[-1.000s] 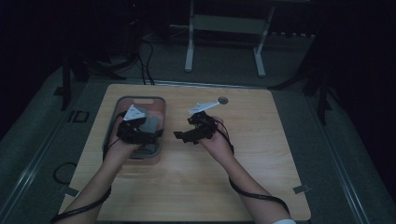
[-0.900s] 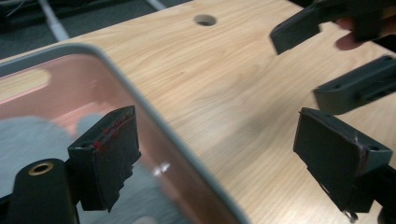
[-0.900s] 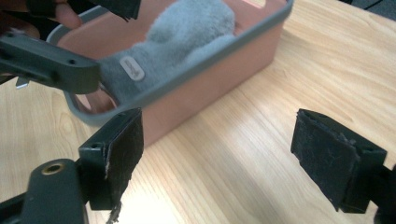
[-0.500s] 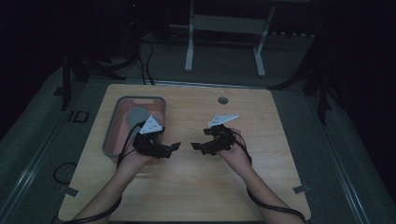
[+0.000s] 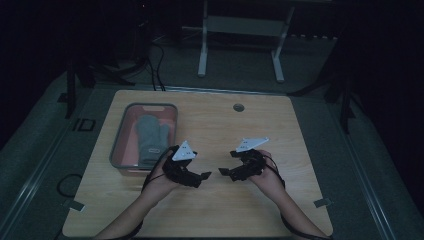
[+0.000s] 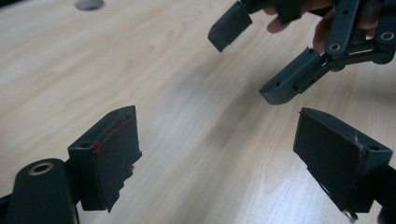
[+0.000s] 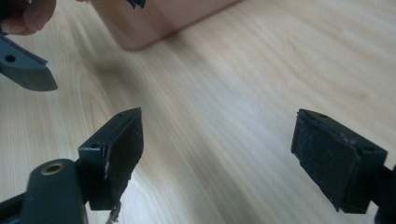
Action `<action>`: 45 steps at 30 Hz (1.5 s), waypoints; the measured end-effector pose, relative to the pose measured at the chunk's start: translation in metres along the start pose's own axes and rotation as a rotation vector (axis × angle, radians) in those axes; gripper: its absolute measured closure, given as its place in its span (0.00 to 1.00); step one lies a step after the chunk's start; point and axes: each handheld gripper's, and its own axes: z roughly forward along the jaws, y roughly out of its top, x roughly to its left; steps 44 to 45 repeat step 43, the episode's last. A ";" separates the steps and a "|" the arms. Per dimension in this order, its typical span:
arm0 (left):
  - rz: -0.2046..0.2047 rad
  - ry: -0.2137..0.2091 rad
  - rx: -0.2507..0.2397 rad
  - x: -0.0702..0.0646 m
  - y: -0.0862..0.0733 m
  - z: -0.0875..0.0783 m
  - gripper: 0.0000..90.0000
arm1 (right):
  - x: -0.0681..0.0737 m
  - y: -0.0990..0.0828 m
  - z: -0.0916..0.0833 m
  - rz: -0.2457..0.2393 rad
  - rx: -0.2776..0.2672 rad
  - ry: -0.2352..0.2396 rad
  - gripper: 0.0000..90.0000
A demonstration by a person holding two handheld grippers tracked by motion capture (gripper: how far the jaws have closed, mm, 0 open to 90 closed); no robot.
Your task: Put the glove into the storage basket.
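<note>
A grey oven mitt lies in a pink tray with a grey rim at the left of the wooden table. My left gripper hovers over the table just right of the tray's near corner, jaws wide open and empty, as its own view confirms. Facing it from the right, my right gripper is also open with nothing between its jaws. The two grippers point at each other a short gap apart. In the left gripper view the right gripper's jaws appear at the top right.
A round hole sits in the table near its far edge. The tray's pink wall shows at the top of the right gripper view. Beyond the table stand a white frame's legs and cables on the dark floor.
Both hands have drawn back from the tray toward the near middle of the table and turned to face each other. The mitt stays in the tray.
</note>
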 end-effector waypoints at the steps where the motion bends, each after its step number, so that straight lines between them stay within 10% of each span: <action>1: 0.005 -0.013 0.014 -0.003 -0.002 0.004 0.17 | 0.000 -0.004 0.000 -0.004 0.004 0.001 0.18; 14: 0.006 -0.094 0.027 -0.019 -0.024 0.027 0.17 | -0.007 -0.050 -0.007 0.023 0.005 0.005 0.19; 45: 0.004 -0.105 0.018 -0.023 -0.041 0.034 0.16 | -0.016 -0.103 -0.033 0.036 -0.010 -0.049 0.19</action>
